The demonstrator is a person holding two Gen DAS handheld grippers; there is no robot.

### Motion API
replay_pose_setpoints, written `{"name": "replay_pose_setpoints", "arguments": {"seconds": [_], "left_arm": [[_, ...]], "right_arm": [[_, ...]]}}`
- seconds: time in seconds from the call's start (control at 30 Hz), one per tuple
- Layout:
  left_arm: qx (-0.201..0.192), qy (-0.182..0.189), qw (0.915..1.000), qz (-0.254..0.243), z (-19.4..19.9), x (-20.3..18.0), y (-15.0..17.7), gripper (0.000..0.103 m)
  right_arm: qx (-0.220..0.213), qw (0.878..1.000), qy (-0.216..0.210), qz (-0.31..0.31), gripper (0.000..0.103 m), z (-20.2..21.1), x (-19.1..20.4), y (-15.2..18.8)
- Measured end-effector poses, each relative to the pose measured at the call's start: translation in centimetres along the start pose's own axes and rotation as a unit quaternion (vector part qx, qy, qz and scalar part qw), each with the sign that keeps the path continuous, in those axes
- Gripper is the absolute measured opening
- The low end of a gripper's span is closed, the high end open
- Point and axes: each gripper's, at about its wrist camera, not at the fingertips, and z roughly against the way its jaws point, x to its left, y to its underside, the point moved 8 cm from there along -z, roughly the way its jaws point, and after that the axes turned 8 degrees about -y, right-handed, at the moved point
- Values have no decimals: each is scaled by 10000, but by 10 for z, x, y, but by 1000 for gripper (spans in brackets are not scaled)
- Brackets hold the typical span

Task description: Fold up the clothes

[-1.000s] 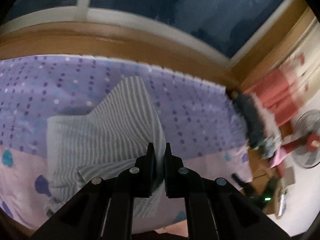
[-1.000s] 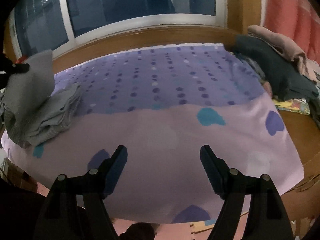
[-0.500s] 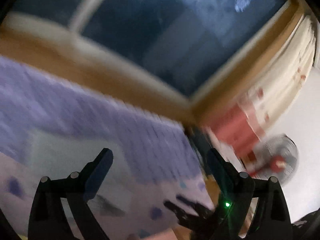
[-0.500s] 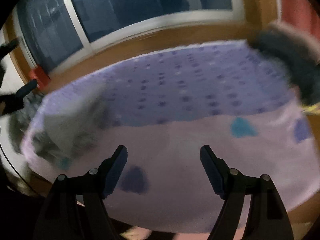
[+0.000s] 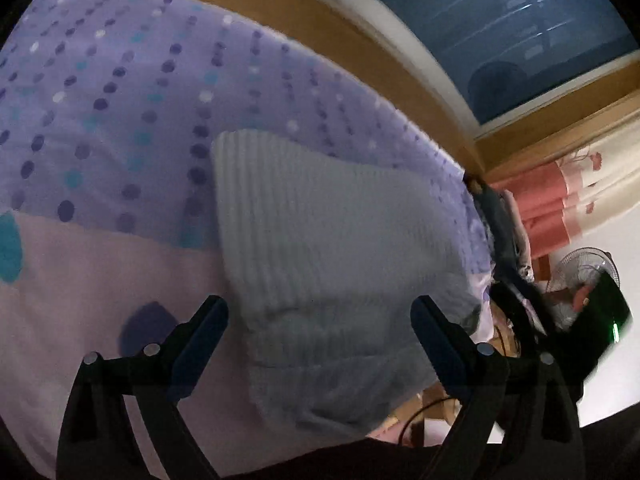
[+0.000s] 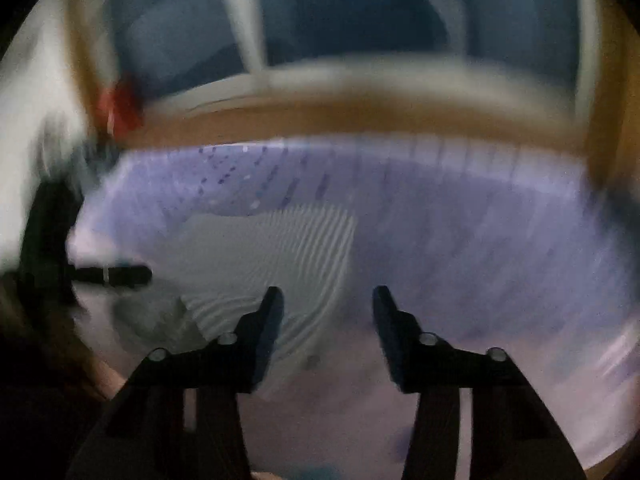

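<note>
left gripper (image 5: 319, 312): jaws stood wide apart, nothing between them. It hung over the near part of the garment, not touching it as far as the view showed.
garment (image 5: 320, 248): grey striped piece, lay flat on the bedsheet (image 5: 100, 100) straight ahead of the left gripper, spreading from between its fingers out to the far right. Near edge bunched into a thick roll just ahead of the right finger; that edge sat close to the bed's front edge.
fold state: couldn't tell whether it was a half-made fold or a finished one. The flat top panel with a lumpy hem fit both.
right gripper (image 6: 328, 304): jaws parted, empty. The garment lay ahead and to its left, under the left finger. The view was heavily smeared.
risk 1: a fast swing like that blur suggested could have clipped or dragged the cloth and undone the flat panel.
risk 2: a pinch on the bunched hem would likely have grabbed several layers, or the sheet with them.
risk 3: the hem sat near the bed edge, so a tug toward the grippers could have slid it off.
pile (image 5: 504, 232): dark clothes far right of the left gripper, well apart.
</note>
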Motion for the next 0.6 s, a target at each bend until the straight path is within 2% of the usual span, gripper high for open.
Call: {"name": "replay_pose_setpoints", "arguments": {"seconds": [0.03,0.13,0.17,0.23,0.3,0.37,0.43,0.47,0.53,0.57,0.6], "left_arm": [[-19,31,10000,-20,2,5,-4,94],[-308,438,9986,-14,17,2,-25,94],[-405,599,9974,-9,22,1,-32,94],[-420,762,9961,-167,24,-7,-37,94],[-370,810,9950,-455,21,-17,-38,94],[-216,863,9922,-871,4,-29,-28,94],[16,618,9874,-1456,-20,-36,-8,94],[-72,391,9837,-1753,-28,-38,-2,93],[-394,-83,9695,-2416,-29,-48,10,94],[-417,-260,9657,-2548,-29,-49,14,94],[-418,-332,9669,-2494,-27,-49,15,94]], "right_arm": [[147,9988,165,445,78,-3,14,3],[570,9824,753,1609,76,-14,47,11],[616,9813,929,1567,58,-19,44,13],[571,9875,901,1164,23,-22,31,18],[525,9919,871,760,20,-26,18,22],[479,9947,840,353,13,-29,6,26],[432,9958,808,-53,12,-32,-7,30],[408,9957,791,-257,12,-34,-13,31],[359,9943,756,-663,15,-37,-26,35],[335,9929,738,-866,30,-39,-32,37],[310,9912,720,-1068,35,-40,-38,39]]}}
